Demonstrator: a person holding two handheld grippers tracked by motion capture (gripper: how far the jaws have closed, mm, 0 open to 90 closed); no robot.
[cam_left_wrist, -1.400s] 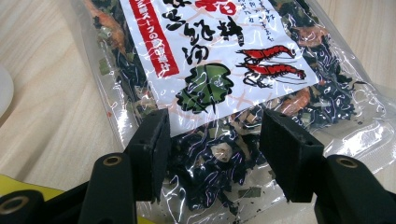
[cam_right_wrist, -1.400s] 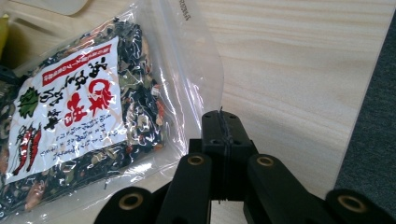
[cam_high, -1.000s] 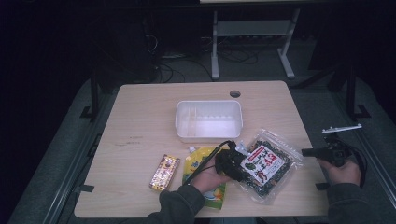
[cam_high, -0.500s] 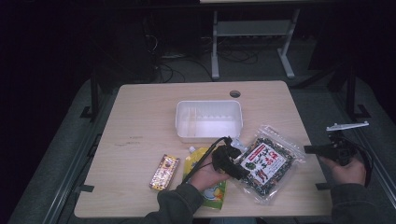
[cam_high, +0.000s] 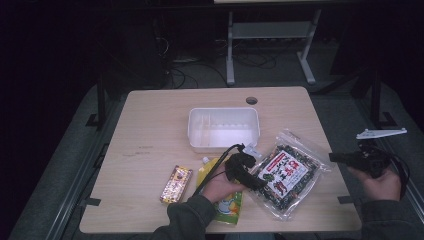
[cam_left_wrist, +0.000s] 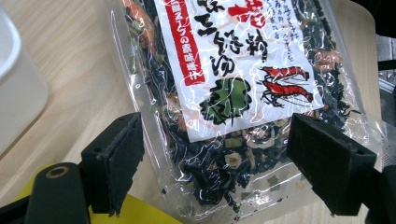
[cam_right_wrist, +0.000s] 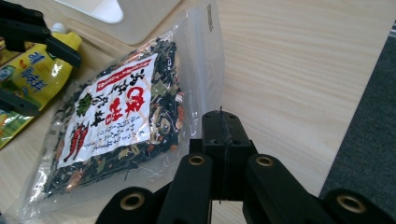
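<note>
A clear bag of dark dried seaweed mix (cam_high: 286, 174) with a white and red label lies flat on the table's front right. My left gripper (cam_high: 256, 176) sits at the bag's left end. Its jaws have just been opening and stand wide on either side of the bag's end (cam_left_wrist: 233, 93), with the pads off the plastic. My right gripper (cam_high: 336, 157) hovers past the table's right edge, pointing left toward the bag (cam_right_wrist: 116, 121). The right gripper view shows its jaws (cam_right_wrist: 222, 126) shut on nothing.
A white empty container (cam_high: 223, 127) stands behind the bag at mid-table. A yellow spouted pouch (cam_high: 226, 201) lies under my left hand, and a small gold snack bar (cam_high: 176, 183) lies to its left. A cable hole (cam_high: 251, 100) sits near the far edge.
The left gripper's jaws opened wider over the bag's end, and the bag stayed on the table. The right hand rose a little beside the table's right edge.
</note>
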